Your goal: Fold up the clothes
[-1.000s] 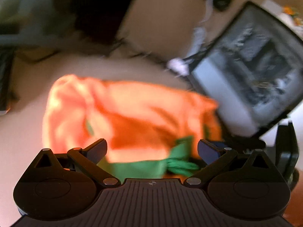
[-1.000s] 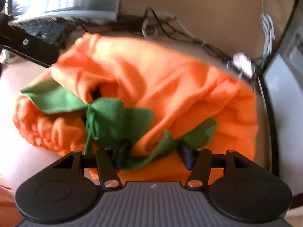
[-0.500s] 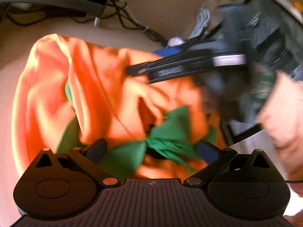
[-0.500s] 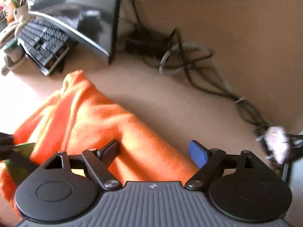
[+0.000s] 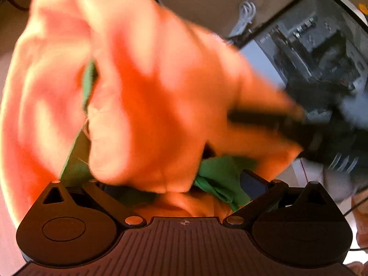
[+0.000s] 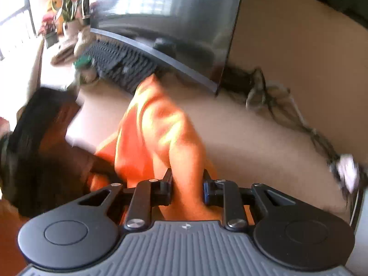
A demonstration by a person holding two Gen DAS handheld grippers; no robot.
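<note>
An orange fleece garment (image 5: 142, 87) with green trim (image 5: 220, 174) fills the left wrist view, lifted and blurred. My left gripper (image 5: 174, 184) is open, its fingers spread wide with the bunched cloth between them. In the right wrist view my right gripper (image 6: 186, 188) is shut on a fold of the orange garment (image 6: 161, 128), which hangs up off the beige table (image 6: 253, 142). The right gripper also shows as a dark blurred shape in the left wrist view (image 5: 287, 124), at the right edge of the cloth.
A curved monitor (image 6: 174, 23) and a keyboard (image 6: 119, 62) stand at the back of the table, with potted plants (image 6: 66, 16) far left. Tangled cables (image 6: 271, 96) lie at the back right. A glass-sided computer case (image 5: 322, 46) stands to the right.
The right gripper has closed on the orange cloth and raised it. The garment has come up toward the left camera and now fills most of that view.
</note>
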